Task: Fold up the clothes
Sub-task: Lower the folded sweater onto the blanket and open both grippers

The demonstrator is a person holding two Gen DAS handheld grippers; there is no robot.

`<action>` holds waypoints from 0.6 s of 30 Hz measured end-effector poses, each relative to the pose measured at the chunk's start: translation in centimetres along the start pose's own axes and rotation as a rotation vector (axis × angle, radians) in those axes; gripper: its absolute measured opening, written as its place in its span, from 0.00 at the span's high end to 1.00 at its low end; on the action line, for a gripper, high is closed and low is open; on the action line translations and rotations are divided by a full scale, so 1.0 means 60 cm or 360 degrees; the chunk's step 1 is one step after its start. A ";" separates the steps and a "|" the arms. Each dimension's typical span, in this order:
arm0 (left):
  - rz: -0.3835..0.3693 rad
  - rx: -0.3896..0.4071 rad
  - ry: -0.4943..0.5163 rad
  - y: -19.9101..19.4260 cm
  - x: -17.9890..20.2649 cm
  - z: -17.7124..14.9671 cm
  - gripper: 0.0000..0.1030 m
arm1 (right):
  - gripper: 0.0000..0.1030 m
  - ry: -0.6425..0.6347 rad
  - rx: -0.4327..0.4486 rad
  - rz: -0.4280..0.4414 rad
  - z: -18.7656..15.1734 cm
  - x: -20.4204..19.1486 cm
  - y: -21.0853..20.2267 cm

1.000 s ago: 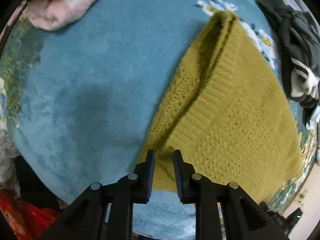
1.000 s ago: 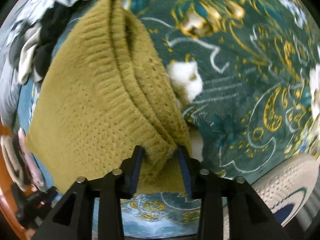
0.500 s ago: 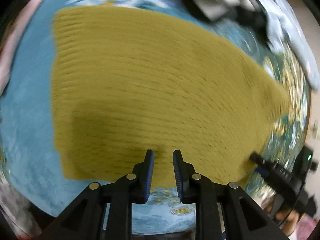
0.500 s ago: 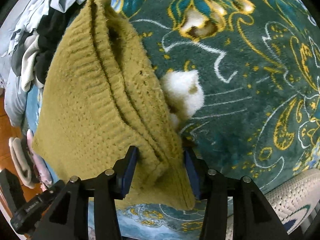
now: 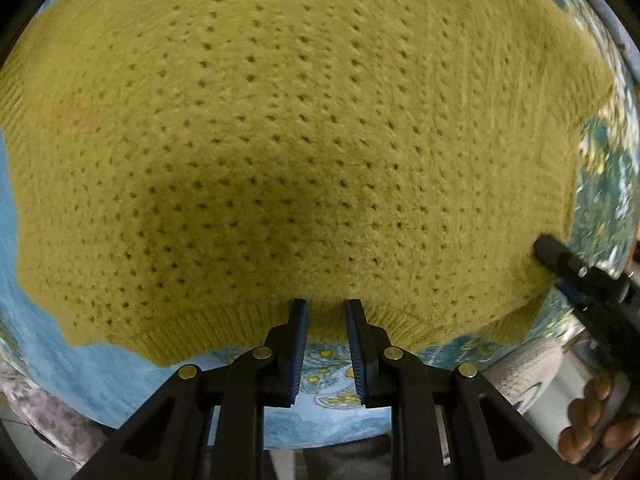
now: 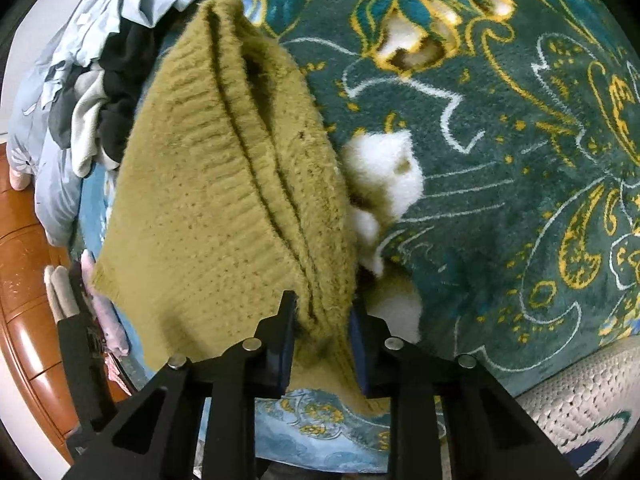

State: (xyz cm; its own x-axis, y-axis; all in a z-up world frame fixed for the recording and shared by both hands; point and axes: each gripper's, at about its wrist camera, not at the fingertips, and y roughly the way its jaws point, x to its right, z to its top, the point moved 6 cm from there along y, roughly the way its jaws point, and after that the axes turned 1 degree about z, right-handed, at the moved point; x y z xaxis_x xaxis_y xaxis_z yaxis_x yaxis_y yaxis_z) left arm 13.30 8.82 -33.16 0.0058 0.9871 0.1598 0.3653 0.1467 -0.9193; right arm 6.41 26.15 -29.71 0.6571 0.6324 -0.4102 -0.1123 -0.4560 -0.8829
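On the patterned blanket (image 6: 500,168): the olive knit sweater (image 5: 304,132) lies spread flat, filling most of the left wrist view. Left gripper (image 5: 327,312) sits at its ribbed hem, jaws narrowly apart, fabric edge between the tips; can't tell if it's actually clamped. Right gripper (image 6: 322,312) pinches a bunched fold of the sweater (image 6: 224,184), cloth packed between both jaws. Pile of blue, black and grey clothes (image 6: 92,80) just beyond the sweater's far end.
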 end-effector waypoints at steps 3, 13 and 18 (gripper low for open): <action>-0.0025 0.0093 -0.0023 -0.043 -0.016 0.061 0.78 | 0.76 0.0007 0.0026 0.0008 -0.018 -0.027 -0.006; -0.0236 0.0328 -0.0249 -0.151 -0.175 0.030 0.77 | 0.77 -0.0129 0.0172 -0.0109 -0.043 -0.174 -0.015; -0.0312 0.0377 -0.0299 -0.216 -0.240 0.002 0.76 | 0.78 -0.0237 0.0264 -0.0187 -0.066 -0.173 -0.035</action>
State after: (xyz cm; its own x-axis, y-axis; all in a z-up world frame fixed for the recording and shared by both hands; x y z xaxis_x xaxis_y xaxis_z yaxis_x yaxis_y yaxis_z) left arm 8.36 -7.28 -23.58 -0.2224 0.9300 0.2925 0.1167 0.3233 -0.9391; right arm 2.79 18.08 -22.67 0.5570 0.7660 -0.3208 -0.1705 -0.2726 -0.9469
